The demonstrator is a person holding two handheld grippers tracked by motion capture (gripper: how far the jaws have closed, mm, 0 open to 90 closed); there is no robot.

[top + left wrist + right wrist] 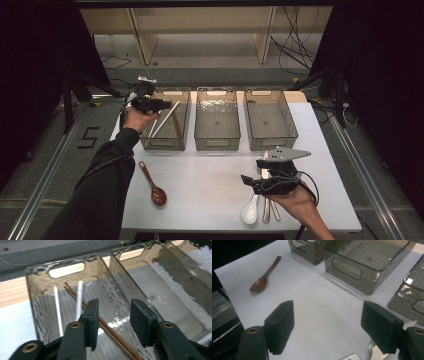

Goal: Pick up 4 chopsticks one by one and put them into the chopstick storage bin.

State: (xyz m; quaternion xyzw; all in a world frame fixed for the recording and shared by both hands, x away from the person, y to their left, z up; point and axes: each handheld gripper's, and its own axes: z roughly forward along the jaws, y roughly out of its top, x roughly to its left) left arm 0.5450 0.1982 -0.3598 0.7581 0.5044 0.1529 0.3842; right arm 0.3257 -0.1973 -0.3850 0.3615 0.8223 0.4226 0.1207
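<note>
Hovering above the left smoked-plastic bin (pixel 165 120), left gripper (pixel 162 104) released, jaws parted and holding nothing. Directly beneath and between those jaws, brown chopsticks (pixel 110 331) lying on the bin floor; just beyond the near jaw, white chopsticks (pixel 79 298) leaning toward the bin's far handle slot. Next over, off the outer jaw, the middle bin (pixel 216 120), bare inside, and past it the right bin (pixel 270 119). Back toward the sleeve of that arm, a brown wooden spoon (pixel 152 185) resting on the white table (pixel 210 185), well apart from the bin.

Held low near the table's front edge, right gripper (pixel 252 182) likewise released, jaws spread wide over bare tabletop, gripping nothing. Right under its body, a white ceramic spoon (pixel 250 210), with two pale utensil handles (pixel 270 209) just beside it, partly hidden by the hand, exact kind not clear. Ahead of those jaws, the middle bin's near wall; far off the left jaw, the brown spoon again.
</note>
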